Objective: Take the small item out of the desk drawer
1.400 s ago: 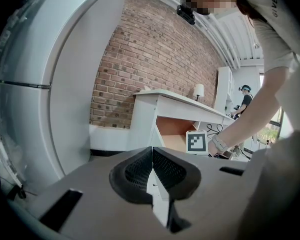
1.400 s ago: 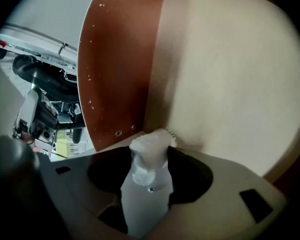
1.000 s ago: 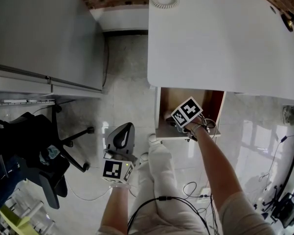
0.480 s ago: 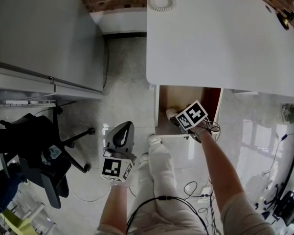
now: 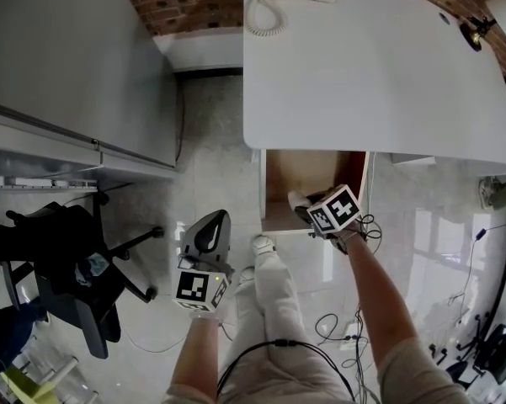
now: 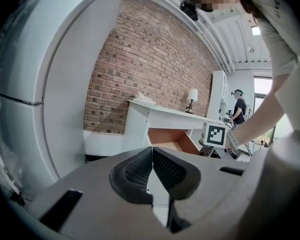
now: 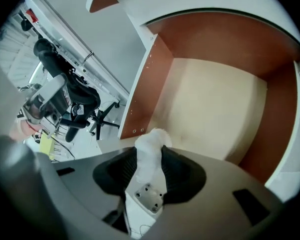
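The right gripper (image 7: pixel 150 154) is pinching the small white soft lump (image 7: pixel 152 138) lengthwise between its jaws, hovering over the open brown wooden drawer's (image 7: pixel 214 109) front edge

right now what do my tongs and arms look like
The left tongs and right tongs are grey shells with black ribbed pads. Each carries a white cube with black square markers. The forearms are bare, and the right sleeve is short and pale.
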Tool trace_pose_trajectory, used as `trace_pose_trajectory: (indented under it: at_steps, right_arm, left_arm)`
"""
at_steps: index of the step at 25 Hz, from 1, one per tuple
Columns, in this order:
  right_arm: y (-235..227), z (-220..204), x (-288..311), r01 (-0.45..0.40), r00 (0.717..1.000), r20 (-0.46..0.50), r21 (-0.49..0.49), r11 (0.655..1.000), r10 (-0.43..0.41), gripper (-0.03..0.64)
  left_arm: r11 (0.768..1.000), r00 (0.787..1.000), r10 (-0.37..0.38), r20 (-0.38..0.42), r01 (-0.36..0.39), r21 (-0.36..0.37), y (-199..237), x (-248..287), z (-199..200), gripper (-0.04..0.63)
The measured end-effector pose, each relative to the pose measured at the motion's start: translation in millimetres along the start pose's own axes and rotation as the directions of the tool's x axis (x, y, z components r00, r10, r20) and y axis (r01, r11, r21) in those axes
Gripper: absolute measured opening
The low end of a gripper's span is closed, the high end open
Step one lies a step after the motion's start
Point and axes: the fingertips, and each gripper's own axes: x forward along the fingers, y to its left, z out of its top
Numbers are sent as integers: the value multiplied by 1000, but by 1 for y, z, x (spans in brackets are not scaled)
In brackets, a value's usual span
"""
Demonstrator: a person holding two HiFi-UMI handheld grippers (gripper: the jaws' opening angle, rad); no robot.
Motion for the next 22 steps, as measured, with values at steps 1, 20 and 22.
trace_pose_trajectory:
  at_steps: [1,20,22]
  right_arm:
    - [2,0,-5,0,1000,14,5,1000,0,158]
    - [40,7,-104,21,971,239,3,1000,-22,158]
    - [45,8,-117,23,964,266,1,1000,-23,158]
  left_arm:
    - [1000,1000,1,2,-1,1,-1,-1,3,6]
    - [998,1000,-13,24,12,59,-22,-20,61,6]
    - [998,999,-19,28,17,66,-24,-22,68,6]
